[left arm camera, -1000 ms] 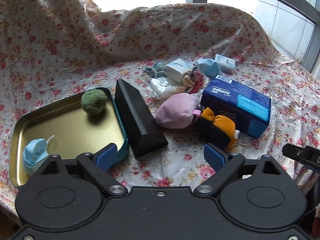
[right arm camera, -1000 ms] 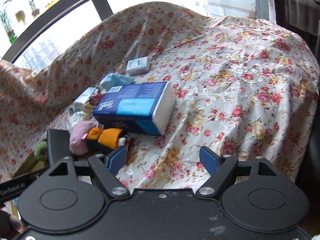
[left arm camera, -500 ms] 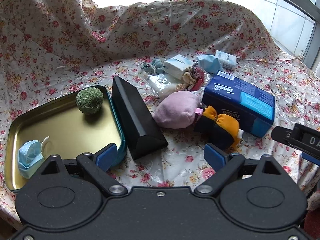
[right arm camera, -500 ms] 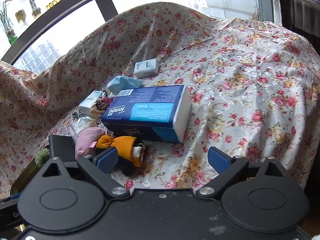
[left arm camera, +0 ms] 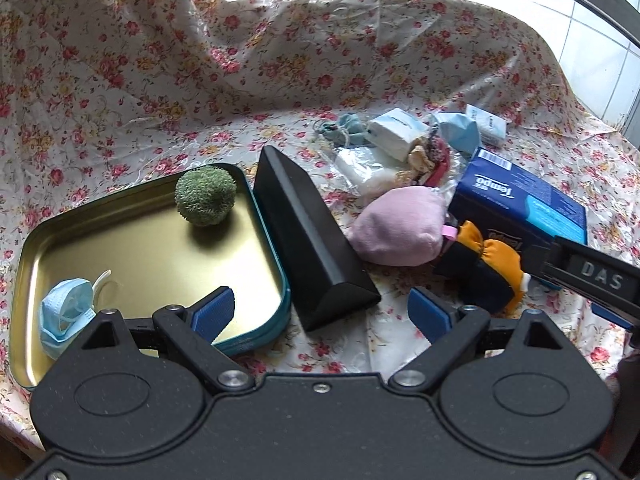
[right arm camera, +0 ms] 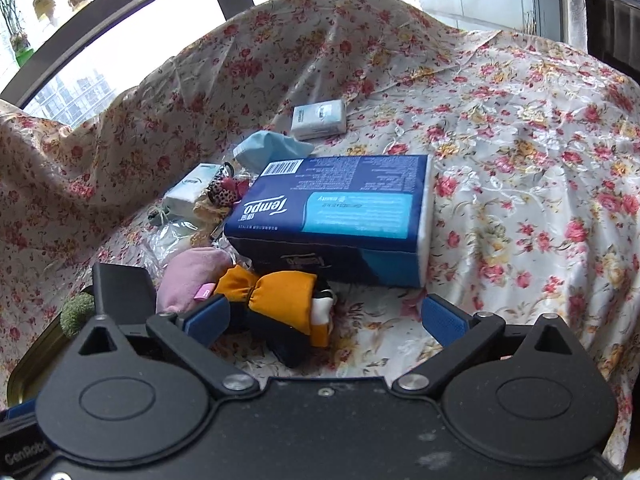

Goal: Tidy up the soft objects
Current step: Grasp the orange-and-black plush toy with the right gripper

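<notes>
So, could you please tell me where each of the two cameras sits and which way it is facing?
Left wrist: on the left gripper, angled down at the gold tray and black case; its open jaws show, the right gripper enters alongside.
Right wrist: on the right gripper, angled down at the Tempo tissue pack; its jaws are opening, nothing gripped.
Shared: the orange-and-black soft toy, pink pouch, tissue pack.

Ahead of my left tool (left arm camera: 321, 314), whose pads are blue on a black body, I see a cream cloth with small red and yellow flowers (left arm camera: 168, 80). The shallow metal tray (left arm camera: 132, 256) is gold inside with a teal rim. It holds a fuzzy green ball (left arm camera: 206, 195) and a pale blue face mask (left arm camera: 66, 314). Beyond my right tool (right arm camera: 326, 320): an orange-and-navy plush toy (right arm camera: 280, 300), a soft pink pouch (right arm camera: 192, 276) and a dark blue Tempo tissue pack (right arm camera: 336, 208).
</notes>
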`<state>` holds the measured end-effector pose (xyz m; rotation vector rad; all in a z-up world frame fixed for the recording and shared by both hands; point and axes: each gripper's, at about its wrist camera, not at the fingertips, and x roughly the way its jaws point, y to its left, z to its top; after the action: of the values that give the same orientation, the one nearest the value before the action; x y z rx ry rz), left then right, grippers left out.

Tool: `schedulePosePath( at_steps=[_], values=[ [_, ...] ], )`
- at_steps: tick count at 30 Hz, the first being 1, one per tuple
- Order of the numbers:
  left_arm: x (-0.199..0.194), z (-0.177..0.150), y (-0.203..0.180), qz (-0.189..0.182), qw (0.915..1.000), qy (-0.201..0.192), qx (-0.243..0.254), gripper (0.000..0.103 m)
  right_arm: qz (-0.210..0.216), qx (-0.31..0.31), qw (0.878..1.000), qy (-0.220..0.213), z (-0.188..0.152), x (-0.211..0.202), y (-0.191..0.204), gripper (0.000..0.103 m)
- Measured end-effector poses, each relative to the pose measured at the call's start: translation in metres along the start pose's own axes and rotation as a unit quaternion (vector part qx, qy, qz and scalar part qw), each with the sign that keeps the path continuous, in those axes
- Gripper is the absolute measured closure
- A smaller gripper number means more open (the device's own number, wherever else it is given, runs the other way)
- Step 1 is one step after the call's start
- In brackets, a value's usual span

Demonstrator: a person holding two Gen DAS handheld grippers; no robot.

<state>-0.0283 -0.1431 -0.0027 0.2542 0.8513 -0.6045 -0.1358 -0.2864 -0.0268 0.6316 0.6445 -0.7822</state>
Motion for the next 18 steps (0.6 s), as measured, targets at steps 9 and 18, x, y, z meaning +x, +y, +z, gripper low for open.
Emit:
schedulePosePath(
  at_steps=[9,18],
  values=[
    [0.010,0.001,0.017,0.012,0.9999,0.007,-0.009,0.012,0.013,0.017,0.999,0.032,-0.002,0.035,0.017,0.000],
    [0.018,0.003,0.025,0.013,0.9997,0.017,-0.014,0.012,-0.004,0.015,0.998,0.055,-0.003,0.062,0.027,0.000]
  ],
)
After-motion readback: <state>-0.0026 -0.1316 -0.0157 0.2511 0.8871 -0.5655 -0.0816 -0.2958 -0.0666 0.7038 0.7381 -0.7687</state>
